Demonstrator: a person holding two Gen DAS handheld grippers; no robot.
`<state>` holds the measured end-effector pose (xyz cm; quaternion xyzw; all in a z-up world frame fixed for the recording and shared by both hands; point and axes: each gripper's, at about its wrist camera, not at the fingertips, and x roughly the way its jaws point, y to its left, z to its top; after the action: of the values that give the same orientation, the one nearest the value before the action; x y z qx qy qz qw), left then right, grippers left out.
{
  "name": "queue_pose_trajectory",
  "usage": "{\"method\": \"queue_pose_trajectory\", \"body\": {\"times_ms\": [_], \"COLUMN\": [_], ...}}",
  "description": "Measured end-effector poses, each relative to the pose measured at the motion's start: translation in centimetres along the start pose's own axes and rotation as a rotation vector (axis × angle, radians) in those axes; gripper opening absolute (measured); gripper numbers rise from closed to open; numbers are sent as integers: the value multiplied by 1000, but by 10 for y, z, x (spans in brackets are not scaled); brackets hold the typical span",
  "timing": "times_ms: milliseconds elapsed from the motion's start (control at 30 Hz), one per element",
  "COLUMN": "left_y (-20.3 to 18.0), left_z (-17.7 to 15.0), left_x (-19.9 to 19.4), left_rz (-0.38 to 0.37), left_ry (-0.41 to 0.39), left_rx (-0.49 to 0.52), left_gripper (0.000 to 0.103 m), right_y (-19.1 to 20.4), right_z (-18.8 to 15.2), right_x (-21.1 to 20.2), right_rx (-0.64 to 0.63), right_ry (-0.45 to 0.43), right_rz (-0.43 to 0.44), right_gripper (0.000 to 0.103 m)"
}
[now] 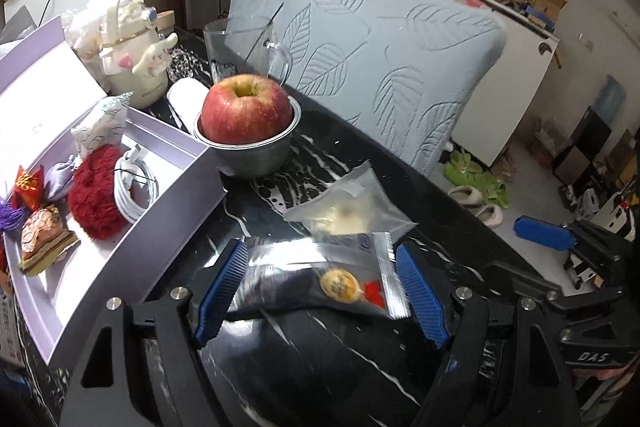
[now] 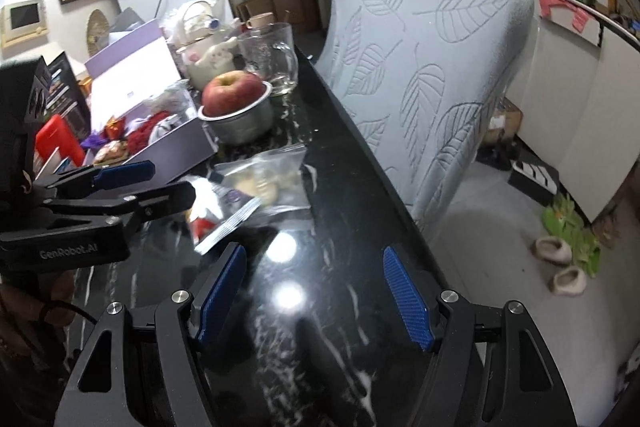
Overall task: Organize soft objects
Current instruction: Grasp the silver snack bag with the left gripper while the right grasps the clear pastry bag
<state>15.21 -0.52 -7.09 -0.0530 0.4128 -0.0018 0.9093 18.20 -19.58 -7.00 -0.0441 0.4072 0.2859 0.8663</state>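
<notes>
A clear packet (image 1: 320,279) with dark contents and a round yellow label lies on the black marbled table (image 1: 340,347). My left gripper (image 1: 320,251) is open around it, a blue pad at each end, neither visibly pressing. Just beyond lies a clear zip bag (image 1: 348,211) of pale lumps, which the right wrist view also shows (image 2: 264,179). My right gripper (image 2: 314,255) is open over bare table, nothing between its fingers, to the right of the left gripper (image 2: 172,179). A light blue leaf-patterned cushion (image 1: 380,59) stands along the table's far edge.
An open lilac box (image 1: 180,195) at the left holds a red fluffy item (image 1: 94,199), a white cable (image 1: 132,187) and small sachets. Behind the bags stand an apple (image 1: 248,111) in a metal bowl (image 1: 256,155), a glass mug (image 2: 272,55) and a cream bottle (image 1: 136,67). The floor lies beyond the right edge.
</notes>
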Motion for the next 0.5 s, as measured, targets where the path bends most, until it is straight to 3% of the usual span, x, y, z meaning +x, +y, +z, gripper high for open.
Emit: {"method": "queue_pose_trajectory", "body": {"times_ms": [200, 500], "left_y": [13, 21], "left_z": [4, -5], "left_x": [35, 43], "left_rz": [1, -55], "left_ry": [75, 119], "left_rx": [-15, 32], "left_gripper": [79, 86], "right_y": [-6, -5], "right_z": [10, 32], "right_x": [22, 49], "right_rx": [0, -29], "right_ry": [23, 30], "right_rz": [11, 113], "right_gripper": [72, 76]}}
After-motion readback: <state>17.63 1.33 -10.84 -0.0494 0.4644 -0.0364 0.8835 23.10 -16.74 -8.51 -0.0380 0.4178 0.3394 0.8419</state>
